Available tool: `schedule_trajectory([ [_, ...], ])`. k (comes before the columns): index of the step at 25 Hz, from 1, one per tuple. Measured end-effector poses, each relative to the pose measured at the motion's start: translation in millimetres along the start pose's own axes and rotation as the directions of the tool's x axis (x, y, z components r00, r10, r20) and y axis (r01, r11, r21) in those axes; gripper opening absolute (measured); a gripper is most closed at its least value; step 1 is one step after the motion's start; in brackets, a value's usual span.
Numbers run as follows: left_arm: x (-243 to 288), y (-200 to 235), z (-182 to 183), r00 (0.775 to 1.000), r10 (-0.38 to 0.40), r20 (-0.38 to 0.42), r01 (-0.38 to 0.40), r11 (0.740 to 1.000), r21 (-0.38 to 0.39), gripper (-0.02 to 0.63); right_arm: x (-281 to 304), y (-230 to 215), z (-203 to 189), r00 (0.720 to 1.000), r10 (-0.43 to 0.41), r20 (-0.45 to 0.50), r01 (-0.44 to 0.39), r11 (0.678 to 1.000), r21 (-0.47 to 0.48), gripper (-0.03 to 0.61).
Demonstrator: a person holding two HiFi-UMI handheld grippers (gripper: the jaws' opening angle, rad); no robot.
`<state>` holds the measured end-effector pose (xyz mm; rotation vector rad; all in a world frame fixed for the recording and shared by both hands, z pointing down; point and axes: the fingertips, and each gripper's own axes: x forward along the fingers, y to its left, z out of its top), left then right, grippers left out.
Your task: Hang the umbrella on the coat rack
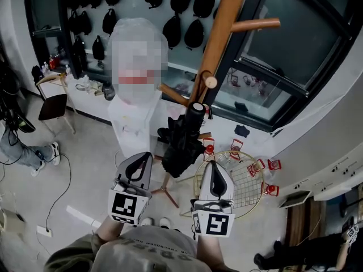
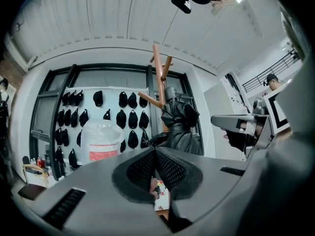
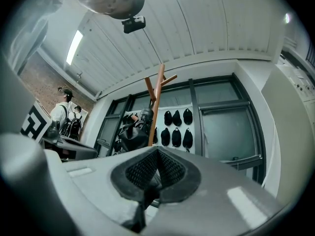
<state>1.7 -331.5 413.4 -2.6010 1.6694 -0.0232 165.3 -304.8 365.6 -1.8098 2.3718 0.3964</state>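
We hold our 2 claws closed with nothing in them, the left claw (image 1: 145, 155) beside the right claw (image 1: 211, 164). The folded black umbrella (image 1: 184, 143) hangs on the wooden rack (image 1: 218, 38), apart from both claws.

The rack (image 1: 222, 35) runs out of the head view's top edge, and its lower pole is hidden behind the umbrella (image 1: 182, 143) at centre. What holds the umbrella up cannot be made out. At the left edge a person (image 1: 22, 151) is cut off to legs.
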Motion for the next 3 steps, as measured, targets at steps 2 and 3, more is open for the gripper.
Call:
schedule_trajectory([
  [2,-1.1,-0.2,-3.4,1.0,-0.004,-0.009,0.004,1.0,-0.006,0.009,-0.8,-0.3,-0.3,1.0,0.0,-0.001,0.0,1.0,-0.002,-0.002],
  [3,-1.7,-0.3,-6.0,1.0,-0.006,-0.017,0.005,1.0,-0.009,0.009,-1.1,-0.4,-0.4,1.0,0.0,-0.001,0.0,1.0,-0.003,-0.002],
])
